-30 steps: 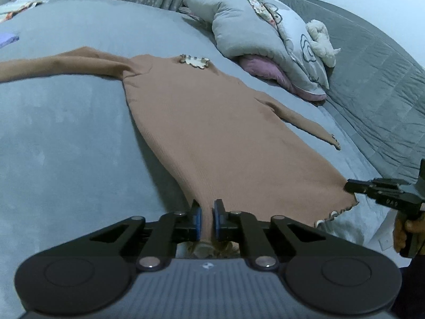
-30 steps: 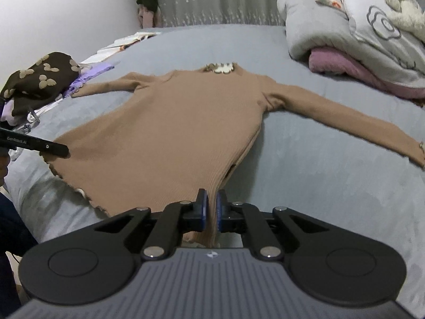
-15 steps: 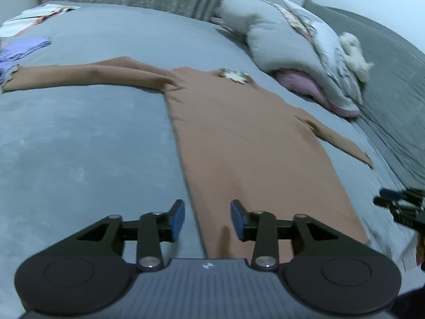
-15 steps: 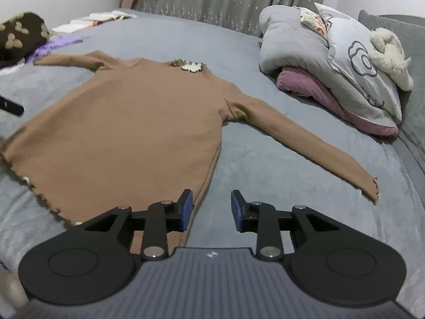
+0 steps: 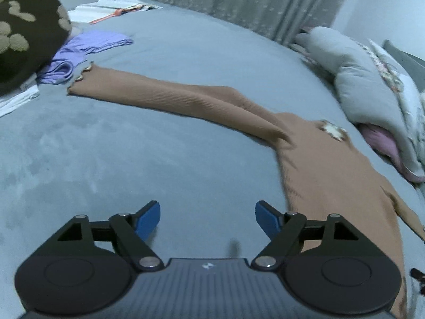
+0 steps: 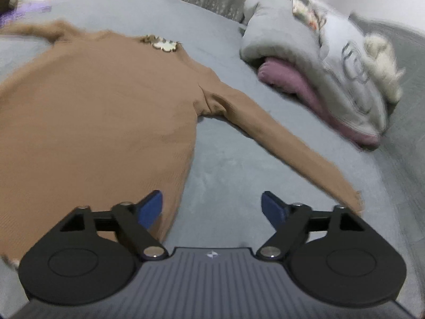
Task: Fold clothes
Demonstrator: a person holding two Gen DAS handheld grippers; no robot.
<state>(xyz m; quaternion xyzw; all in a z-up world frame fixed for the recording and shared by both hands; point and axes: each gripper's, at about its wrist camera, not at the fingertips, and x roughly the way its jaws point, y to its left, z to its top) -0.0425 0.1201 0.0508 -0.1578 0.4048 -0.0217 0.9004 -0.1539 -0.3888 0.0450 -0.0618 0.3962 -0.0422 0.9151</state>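
Observation:
A brown long-sleeved knit top (image 6: 101, 111) lies flat on the grey bed (image 6: 239, 164), sleeves spread out, a pale flower trim at its neck (image 6: 160, 43). In the left wrist view its left sleeve (image 5: 170, 98) stretches toward the purple cloth and its body (image 5: 332, 175) runs down the right side. My left gripper (image 5: 207, 218) hovers over bare bedcover left of the top's side edge, jaws opening, nothing between them. My right gripper (image 6: 211, 207) is over the bedcover between the top's right side edge and its right sleeve (image 6: 287, 143), jaws opening, empty.
A dark cushion with tan spots (image 5: 24, 34), a purple garment (image 5: 87, 50) and papers (image 5: 117, 9) lie at the far left of the bed. Folded grey and pink bedding with a plush toy (image 6: 332, 69) is stacked at the right. Curtains (image 5: 239, 2) hang behind.
Both grippers let go of the top's hem and their jaws spread wide. The left one swung left toward the left sleeve, the right one swung right toward the right sleeve.

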